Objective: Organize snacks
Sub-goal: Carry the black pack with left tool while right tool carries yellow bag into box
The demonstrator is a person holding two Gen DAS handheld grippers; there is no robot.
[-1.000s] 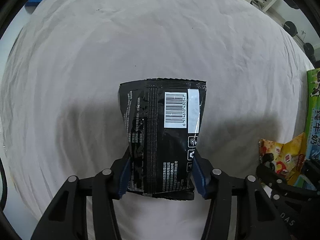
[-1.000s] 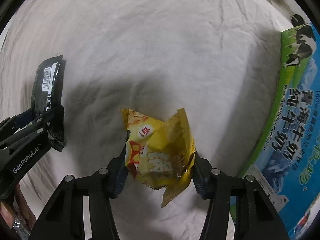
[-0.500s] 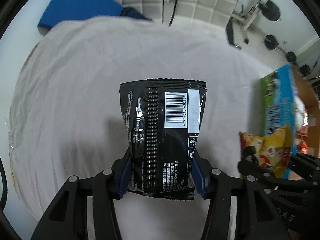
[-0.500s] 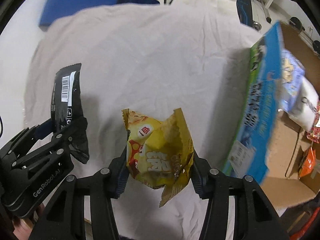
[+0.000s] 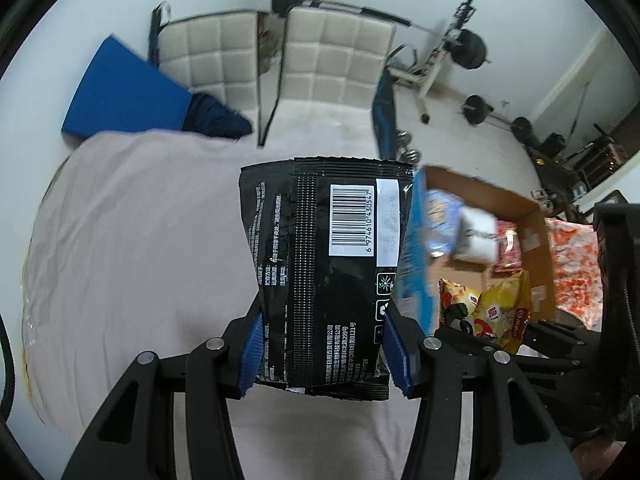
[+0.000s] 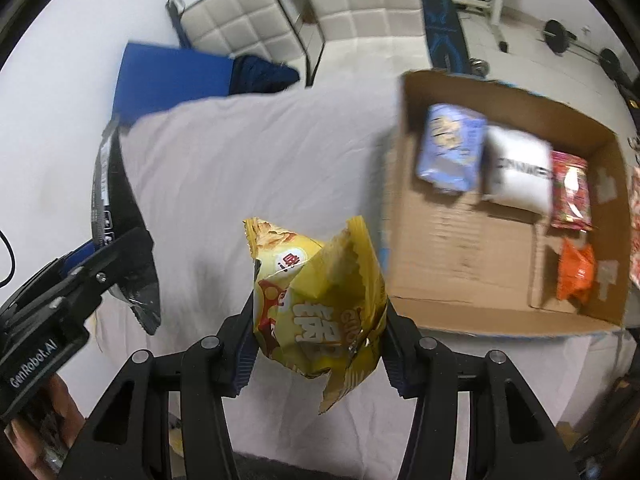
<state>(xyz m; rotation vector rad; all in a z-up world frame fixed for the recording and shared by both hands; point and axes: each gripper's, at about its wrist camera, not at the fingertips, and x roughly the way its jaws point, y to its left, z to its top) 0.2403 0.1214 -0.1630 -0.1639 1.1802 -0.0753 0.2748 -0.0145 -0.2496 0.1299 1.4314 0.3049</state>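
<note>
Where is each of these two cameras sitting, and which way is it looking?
Left wrist: sits on the left gripper, looking along its fingers at the black packet it clamps.
Right wrist: sits on the right gripper, facing its yellow packet; a hand shows lower left.
Shared: both packets, cardboard box, white sheet.

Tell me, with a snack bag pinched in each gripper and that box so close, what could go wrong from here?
1. The yellow bag is crumpled and gripped low by the right gripper; it might slip out before reaching the box.
2. The black bag stands tall above the left gripper, so its top could catch the box wall.
3. The two grippers sit close together and could bump when both head for the box.
</note>
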